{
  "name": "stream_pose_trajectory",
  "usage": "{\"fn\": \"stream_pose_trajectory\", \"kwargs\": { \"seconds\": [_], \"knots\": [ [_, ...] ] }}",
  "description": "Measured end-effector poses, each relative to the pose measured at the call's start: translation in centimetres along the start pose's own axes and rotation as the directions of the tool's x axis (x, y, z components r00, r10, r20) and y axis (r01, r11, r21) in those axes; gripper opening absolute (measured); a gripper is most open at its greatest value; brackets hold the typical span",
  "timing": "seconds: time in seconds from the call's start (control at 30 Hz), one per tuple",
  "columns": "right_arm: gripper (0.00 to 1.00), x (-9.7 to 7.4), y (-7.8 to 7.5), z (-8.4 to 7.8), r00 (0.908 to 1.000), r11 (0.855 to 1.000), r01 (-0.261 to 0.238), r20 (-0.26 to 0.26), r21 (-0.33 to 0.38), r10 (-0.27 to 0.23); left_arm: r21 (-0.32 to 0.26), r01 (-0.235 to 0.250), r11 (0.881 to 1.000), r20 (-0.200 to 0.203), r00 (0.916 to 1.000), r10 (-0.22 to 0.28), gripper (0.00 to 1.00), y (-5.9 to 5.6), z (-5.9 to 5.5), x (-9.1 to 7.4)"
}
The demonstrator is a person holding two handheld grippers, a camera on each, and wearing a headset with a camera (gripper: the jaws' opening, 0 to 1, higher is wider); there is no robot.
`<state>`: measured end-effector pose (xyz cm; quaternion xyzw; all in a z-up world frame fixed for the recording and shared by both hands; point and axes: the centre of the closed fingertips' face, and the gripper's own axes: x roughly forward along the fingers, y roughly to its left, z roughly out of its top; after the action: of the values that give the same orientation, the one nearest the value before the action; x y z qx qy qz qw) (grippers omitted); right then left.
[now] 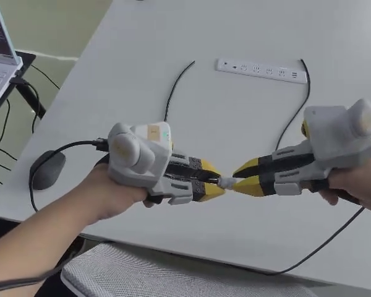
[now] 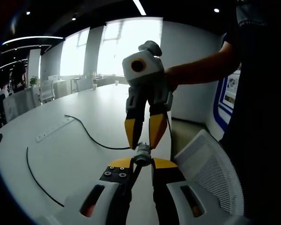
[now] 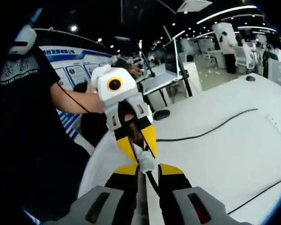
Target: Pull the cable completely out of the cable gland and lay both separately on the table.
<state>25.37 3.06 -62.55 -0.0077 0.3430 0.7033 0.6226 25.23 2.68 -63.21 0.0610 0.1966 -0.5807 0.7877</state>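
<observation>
Over the near edge of a white table (image 1: 235,117) that carries a power strip (image 1: 261,70) and loose black leads (image 1: 176,90), the two tools meet tip to tip in the air, so the task looks to be at its start: the cable (image 2: 131,177) is not yet drawn out and nothing is laid down. The right gripper (image 1: 240,180) seems clamped on the small pale-grey cable gland (image 1: 227,182), and the left gripper (image 1: 215,184) appears closed on the thin black cable just behind it, which runs back between its jaws; pulling them apart and setting both down separately are left
</observation>
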Motion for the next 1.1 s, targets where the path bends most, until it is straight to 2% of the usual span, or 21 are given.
{"fn": "stream_pose_trajectory", "kwargs": {
  "seconds": [0.13, 0.3, 0.53, 0.57, 0.6, 0.7, 0.83, 0.9, 0.93, 1.0, 1.07, 1.1],
  "knots": [
    [0.1, -0.1, 0.3, -0.1, 0.9972, 0.996, -0.067, 0.038, 0.06, 0.065, 0.011, 0.001, 1.0, 0.0, 1.0, -0.001, 0.15, -0.2, 0.2, 0.3],
    [0.1, -0.3, 0.5, -0.7, 0.9917, 0.984, -0.125, 0.047, 0.123, 0.12, 0.022, 0.0, 1.0, -0.003, 1.0, 0.0, 0.15, -0.5, 0.3, 0.7],
    [0.09, -0.3, 1.0, -1.1, 0.987, 0.975, -0.16, 0.03, 0.154, 0.158, 0.027, -0.007, 1.0, 0.001, 1.0, 0.007, 0.15, -0.6, 0.5, 1.0],
    [0.09, -0.3, 0.9, -1.1, 0.9873, 0.977, -0.159, 0.024, 0.14, 0.157, 0.023, -0.009, 1.0, -0.002, 1.0, 0.009, 0.15, -0.6, 0.4, 1.1],
    [0.08, -0.2, 0.6, -1.1, 0.9902, 0.987, -0.14, 0.013, 0.084, 0.139, 0.015, -0.015, 1.0, -0.007, 0.9999, 0.016, 0.15, -0.5, 0.3, 1.1],
    [0.08, -0.2, 0.7, -1.0, 0.9923, 0.992, -0.124, -0.004, 0.039, 0.124, -0.012, -0.018, 1.0, 0.001, 0.9998, 0.018, 0.15, -0.2, 0.3, 1.1],
    [0.07, 0.1, 0.4, -1.6, 0.9956, 0.993, -0.072, -0.067, -0.095, 0.066, -0.056, -0.015, 0.998, -0.017, 0.9997, 0.014, 0.15, 0.0, -0.2, 1.4],
    [0.07, 0.3, 0.2, -1.8, 0.9955, 0.985, -0.039, -0.092, -0.171, 0.023, -0.079, -0.013, 0.997, -0.028, 0.9995, 0.01, 0.15, -0.3, -0.3, 1.5],
    [0.07, 0.4, 0.2, -1.9, 0.9947, 0.98, -0.022, -0.103, -0.2, 0.001, -0.118, -0.01, 0.993, -0.033, 0.9994, 0.006, 0.15, -0.4, -0.4, 1.5],
    [0.07, 0.4, 0.0, -1.9, 0.9928, 0.965, 0.018, -0.11, -0.26, -0.048, -0.109, -0.011, 0.994, -0.028, 0.9996, 0.008, 0.15, -0.3, -0.4, 1.5],
    [0.07, 0.3, -0.2, -1.9, 0.9879, 0.942, 0.062, -0.114, -0.329, -0.105, -0.109, -0.012, 0.994, -0.026, 0.9996, 0.009, 0.15, -0.4, -0.4, 1.5],
    [0.07, 0.4, -0.2, -1.9, 0.9838, 0.926, 0.086, -0.115, -0.367, -0.137, -0.115, -0.014, 0.993, -0.024, 0.9996, 0.011, 0.15, -0.3, -0.3, 1.5]
  ]
}}
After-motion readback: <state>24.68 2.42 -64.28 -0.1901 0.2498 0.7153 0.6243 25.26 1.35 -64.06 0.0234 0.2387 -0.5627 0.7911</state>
